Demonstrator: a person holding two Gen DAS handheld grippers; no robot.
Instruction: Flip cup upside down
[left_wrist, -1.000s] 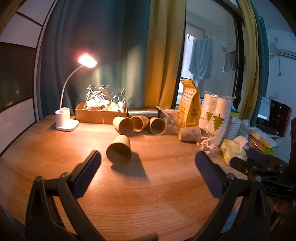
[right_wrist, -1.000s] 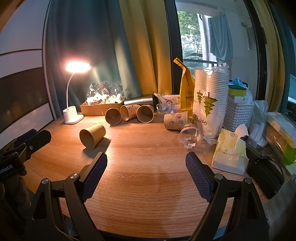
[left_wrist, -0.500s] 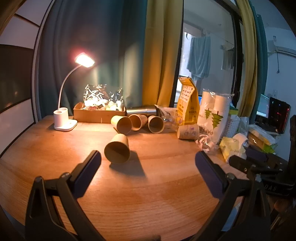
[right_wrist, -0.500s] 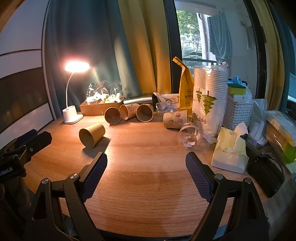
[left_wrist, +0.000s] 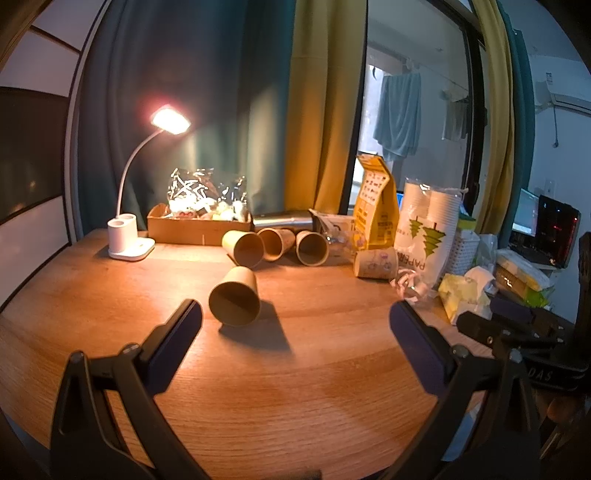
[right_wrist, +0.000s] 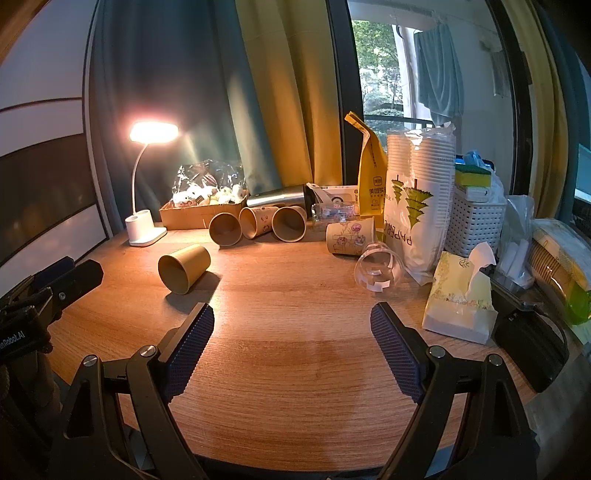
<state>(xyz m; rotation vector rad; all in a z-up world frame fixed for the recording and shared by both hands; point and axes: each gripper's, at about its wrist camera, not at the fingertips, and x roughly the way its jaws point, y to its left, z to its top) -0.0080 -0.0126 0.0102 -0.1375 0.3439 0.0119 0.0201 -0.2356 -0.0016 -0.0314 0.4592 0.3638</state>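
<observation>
A plain brown paper cup (left_wrist: 235, 296) lies on its side on the wooden table, its base toward the left wrist camera; it also shows in the right wrist view (right_wrist: 183, 268). My left gripper (left_wrist: 295, 332) is open and empty, just short of the cup, which sits near its left finger. My right gripper (right_wrist: 291, 332) is open and empty over bare table, to the right of the cup. The left gripper's body (right_wrist: 55, 288) shows at the right wrist view's left edge.
Three brown cups (left_wrist: 275, 245) lie on their sides at the back, with a printed cup (right_wrist: 349, 240) and a clear plastic cup (right_wrist: 378, 267). A lit desk lamp (left_wrist: 131, 243), a cardboard box (left_wrist: 195, 229), a pack of paper cups (right_wrist: 417, 206), a tissue pack (right_wrist: 461, 295) and a white basket (right_wrist: 474, 221) crowd the back and right.
The left gripper has drifted slightly, so the scene sits a little lower and left in its view. The right view is nearly unchanged. Both grippers stay open.
</observation>
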